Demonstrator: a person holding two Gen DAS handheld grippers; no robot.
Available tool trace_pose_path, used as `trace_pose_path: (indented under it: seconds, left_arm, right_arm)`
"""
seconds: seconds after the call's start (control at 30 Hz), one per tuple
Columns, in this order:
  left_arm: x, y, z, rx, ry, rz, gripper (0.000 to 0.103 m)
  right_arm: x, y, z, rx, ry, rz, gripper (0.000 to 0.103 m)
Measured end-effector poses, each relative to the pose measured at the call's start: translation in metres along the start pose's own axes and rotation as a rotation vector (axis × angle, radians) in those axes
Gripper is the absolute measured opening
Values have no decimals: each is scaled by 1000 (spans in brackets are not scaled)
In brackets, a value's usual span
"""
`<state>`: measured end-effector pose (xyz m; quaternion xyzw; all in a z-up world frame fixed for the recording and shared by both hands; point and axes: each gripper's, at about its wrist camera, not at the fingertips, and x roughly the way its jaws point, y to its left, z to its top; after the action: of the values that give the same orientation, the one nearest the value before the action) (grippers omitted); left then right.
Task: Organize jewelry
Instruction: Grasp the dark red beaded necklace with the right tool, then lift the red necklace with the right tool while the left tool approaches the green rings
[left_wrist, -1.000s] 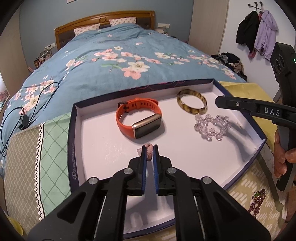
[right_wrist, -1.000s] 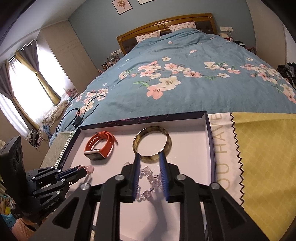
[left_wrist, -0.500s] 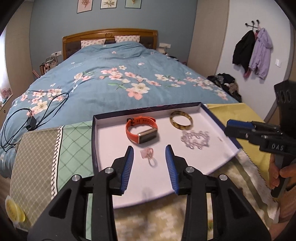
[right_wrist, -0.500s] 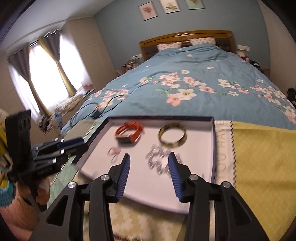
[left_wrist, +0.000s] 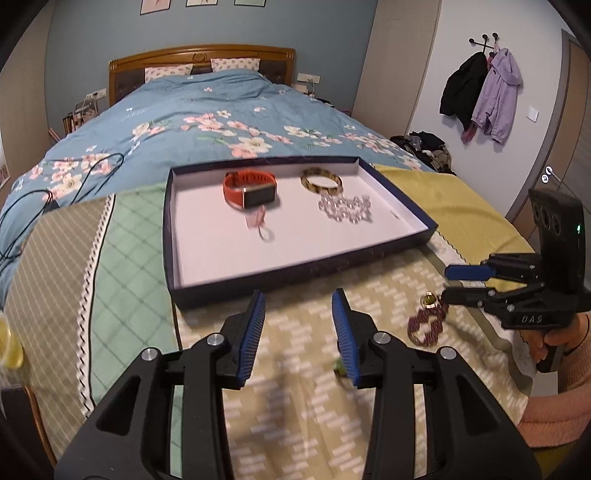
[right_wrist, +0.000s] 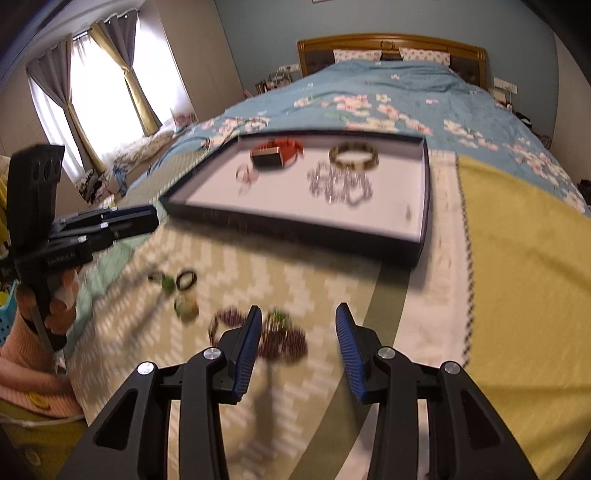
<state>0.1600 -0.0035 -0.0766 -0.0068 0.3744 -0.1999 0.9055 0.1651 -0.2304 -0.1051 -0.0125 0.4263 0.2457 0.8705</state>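
Observation:
A dark blue tray (left_wrist: 295, 275) with a white floor lies on the cloth. In it are an orange watch (left_wrist: 249, 188), a tortoiseshell bangle (left_wrist: 320, 181), a clear bead bracelet (left_wrist: 345, 208) and a small pink ring (left_wrist: 258, 225). My left gripper (left_wrist: 298, 326) is open and empty, in front of the tray. My right gripper (right_wrist: 298, 345) is open and empty, just above a dark red bead bracelet (right_wrist: 284, 341), which also shows in the left wrist view (left_wrist: 426, 326). Small rings (right_wrist: 186, 279) and a green piece (right_wrist: 168, 283) lie on the cloth to the left.
The patterned cloth (left_wrist: 314, 387) covers the foot of a bed with a blue floral quilt (left_wrist: 207, 125). A black cable (left_wrist: 44, 195) lies on the quilt at the left. Coats hang on the right wall (left_wrist: 484, 96).
Both grippers have pulled back from the tray to the cloth in front of it. The left one opened and left the pink ring in the tray; the right one opened wider.

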Motion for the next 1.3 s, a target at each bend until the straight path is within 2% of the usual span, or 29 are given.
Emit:
trace_pose_path:
  seconds: [0.1, 0.17, 0.43, 0.9, 1.3]
  left_arm:
    - [1, -3, -7, -4, 12, -6, 37]
    - [1, -4, -10, -11, 15, -15, 37]
    - [-1, -6, -14, -21, 16, -37, 38]
    - [-8, -13, -20, -2, 9, -43, 39]
    - [-7, -18, -29, 31, 30, -42, 38]
  right_arm:
    - [2, 1, -7, 5, 12, 4, 30]
    - [3, 2, -10, 5, 19, 11, 21]
    - [-4, 6, -15, 4, 5, 23, 7]
    - [-30, 12, -5, 14, -83, 70, 6]
    - [-43, 20, 3, -2, -136, 78, 6]
